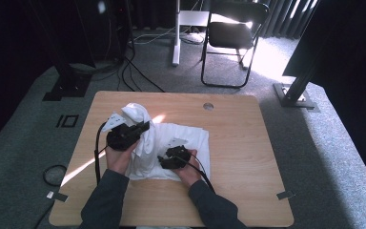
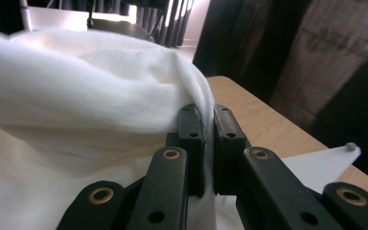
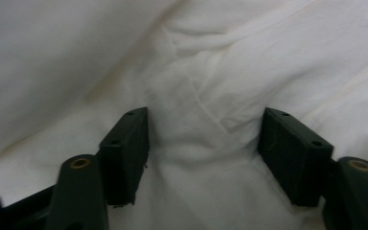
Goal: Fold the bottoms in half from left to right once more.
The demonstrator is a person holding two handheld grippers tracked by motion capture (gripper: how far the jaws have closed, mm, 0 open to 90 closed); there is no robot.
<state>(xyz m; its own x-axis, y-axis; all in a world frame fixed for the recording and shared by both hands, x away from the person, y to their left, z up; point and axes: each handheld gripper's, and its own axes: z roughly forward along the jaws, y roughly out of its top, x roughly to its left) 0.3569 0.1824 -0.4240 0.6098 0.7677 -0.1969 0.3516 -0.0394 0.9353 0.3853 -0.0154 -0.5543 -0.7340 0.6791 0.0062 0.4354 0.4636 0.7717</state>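
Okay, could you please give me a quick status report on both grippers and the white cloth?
Left gripper shut on a raised fold of the white cloth. Right gripper open, jaws down over the cloth, nothing pinched. Table around the cloth unobstructed.

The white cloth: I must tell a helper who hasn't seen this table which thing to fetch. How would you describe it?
On the wooden table, look left of the middle, just in front of the person's hands. The white cloth lies there rumpled, one part lifted into a peak by the left claw, which is shut on a fold. It is the only soft, white thing on the bare wood.
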